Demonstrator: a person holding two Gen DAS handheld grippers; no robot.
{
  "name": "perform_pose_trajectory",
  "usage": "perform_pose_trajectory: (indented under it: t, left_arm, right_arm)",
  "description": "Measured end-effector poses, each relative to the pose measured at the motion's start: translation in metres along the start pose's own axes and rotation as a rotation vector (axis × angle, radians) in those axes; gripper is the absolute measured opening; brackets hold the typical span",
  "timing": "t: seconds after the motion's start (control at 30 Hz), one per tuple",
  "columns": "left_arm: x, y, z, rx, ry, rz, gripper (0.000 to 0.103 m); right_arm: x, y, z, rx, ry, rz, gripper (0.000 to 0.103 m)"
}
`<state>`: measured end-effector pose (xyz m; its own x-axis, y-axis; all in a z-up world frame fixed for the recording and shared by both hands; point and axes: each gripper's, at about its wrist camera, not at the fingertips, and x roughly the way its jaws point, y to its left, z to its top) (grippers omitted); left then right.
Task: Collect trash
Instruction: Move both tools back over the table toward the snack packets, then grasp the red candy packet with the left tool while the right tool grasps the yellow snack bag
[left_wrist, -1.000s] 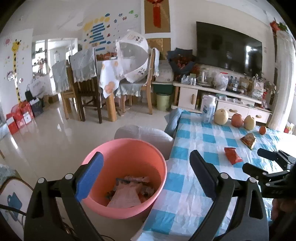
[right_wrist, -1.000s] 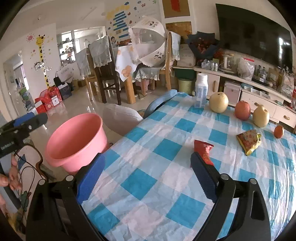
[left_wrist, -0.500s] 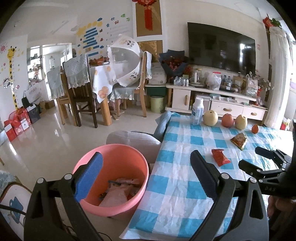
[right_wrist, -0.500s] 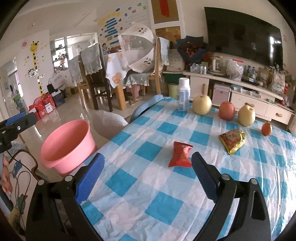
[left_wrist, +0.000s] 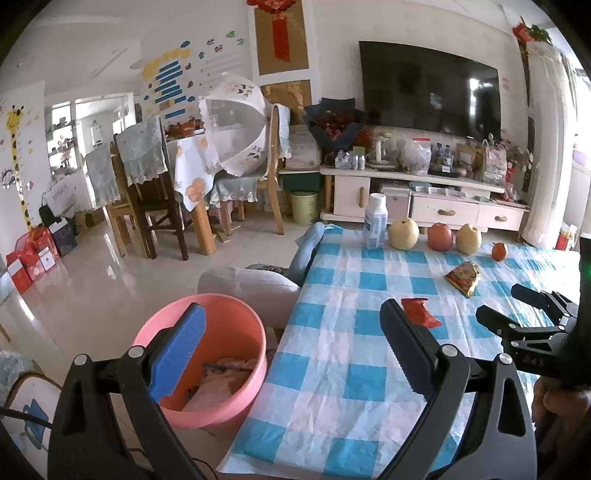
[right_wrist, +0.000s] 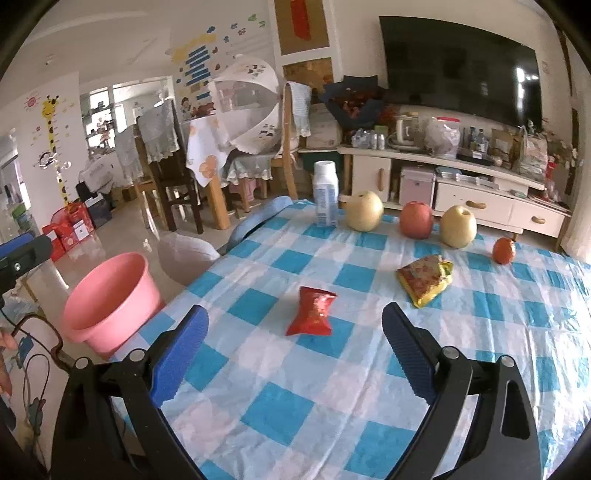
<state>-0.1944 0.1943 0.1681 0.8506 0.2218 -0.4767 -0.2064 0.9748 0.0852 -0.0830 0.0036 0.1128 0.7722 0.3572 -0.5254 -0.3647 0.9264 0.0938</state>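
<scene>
Spread over the table (right_wrist: 332, 387), a thin, creased cloth in blue and white checks, hanging past the near-left corner. Stood on the floor just beside that corner, a round pink plastic basin (left_wrist: 229, 321) with smooth walls and a rolled rim, holding crumpled pinkish wrappers (left_wrist: 225, 380) at its bottom. Behind the basin, a rounded grey cushion (left_wrist: 247, 284).

Lined up along the far edge of the table: a white squarish bottle (right_wrist: 325, 199) with a wide cap, a pale yellow pear (right_wrist: 364, 211), a red apple (right_wrist: 416, 219), a second yellow pear (right_wrist: 459, 226) and a small orange fruit (right_wrist: 504, 250).

Lay flat near the middle of the cloth, a yellow-and-red foil snack bag (right_wrist: 424, 280), crinkled and glossy. Closer in, apart from it, a smaller red foil packet (right_wrist: 312, 312), pinched at the top and puffed below.

Hovered above the table's near edge, the right gripper (right_wrist: 293, 354), black frame with ridged blue pads, spread wide and holding nothing; red foil packet framed between the fingers, just ahead of the tips, untouched.

Held over the gap between basin and table corner, the left gripper (left_wrist: 291, 354), likewise spread wide and empty, one pad above the basin, the other above the cloth
</scene>
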Motion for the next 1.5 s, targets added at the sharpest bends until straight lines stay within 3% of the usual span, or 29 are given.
perform_pose_trajectory:
  t: [0.37,0.73,1.23,1.5]
  left_arm:
    - [-0.006,-0.043,0.006,0.049,-0.018,-0.060,0.096]
    - [0.017,-0.113,0.001,0.133,0.013,-0.141,0.096]
    - [0.095,-0.182,-0.025,0.118,0.165,-0.317,0.096]
    - [0.150,-0.193,-0.039,0.079,0.246,-0.312,0.096]
  right_arm:
    - [-0.006,-0.031,-0.001,0.033,-0.011,-0.035,0.096]
    - [0.000,-0.082,0.000,0.080,0.022,-0.109,0.096]
    - [0.014,-0.192,0.001,0.300,0.118,-0.180,0.096]
    - [0.036,-0.212,0.001,0.373,0.152,-0.144,0.096]
